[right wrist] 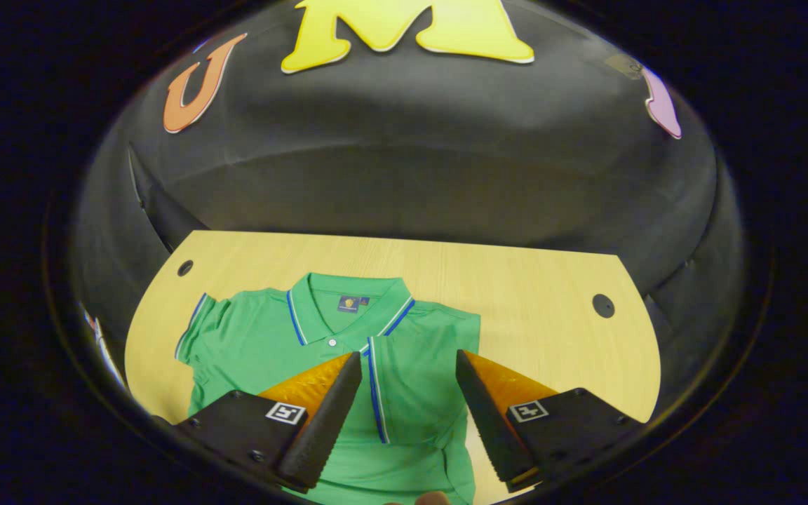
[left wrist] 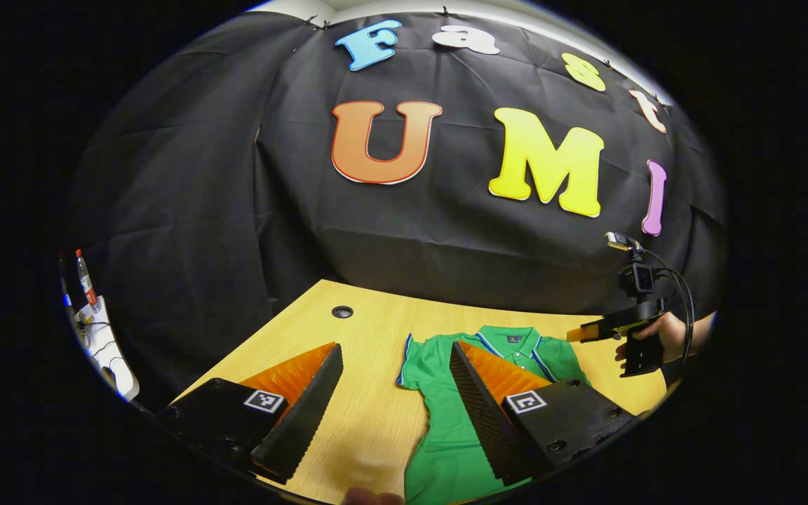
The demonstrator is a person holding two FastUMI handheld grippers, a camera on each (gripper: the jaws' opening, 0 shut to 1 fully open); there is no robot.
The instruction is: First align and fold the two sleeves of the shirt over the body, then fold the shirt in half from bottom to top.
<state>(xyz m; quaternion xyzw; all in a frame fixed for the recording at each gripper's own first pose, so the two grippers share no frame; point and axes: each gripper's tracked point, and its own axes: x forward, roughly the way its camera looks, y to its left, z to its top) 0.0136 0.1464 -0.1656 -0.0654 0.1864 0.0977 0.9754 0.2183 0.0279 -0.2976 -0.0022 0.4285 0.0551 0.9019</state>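
Note:
A green polo shirt (right wrist: 257,344) with blue-and-white trim lies face up on the wooden table (right wrist: 516,280), collar (right wrist: 348,308) toward the wall. In the right gripper view, the sleeve on the right is folded over the body, its striped cuff (right wrist: 376,386) running down the chest; the other sleeve (right wrist: 197,330) lies spread out at the left. My right gripper (right wrist: 409,355) hovers open over the folded sleeve, holding nothing. My left gripper (left wrist: 395,347) is open above the table beside the shirt (left wrist: 446,421) and its spread sleeve (left wrist: 409,361). The right gripper (left wrist: 590,331), held by a hand (left wrist: 670,337), shows beyond the collar.
The table has round cable holes (right wrist: 603,305) (right wrist: 185,267) near its back corners. Bare wood lies to the right of the shirt. A bottle (left wrist: 85,280) and a white object (left wrist: 106,344) stand off the table's left side. The black cloth wall closes off the back.

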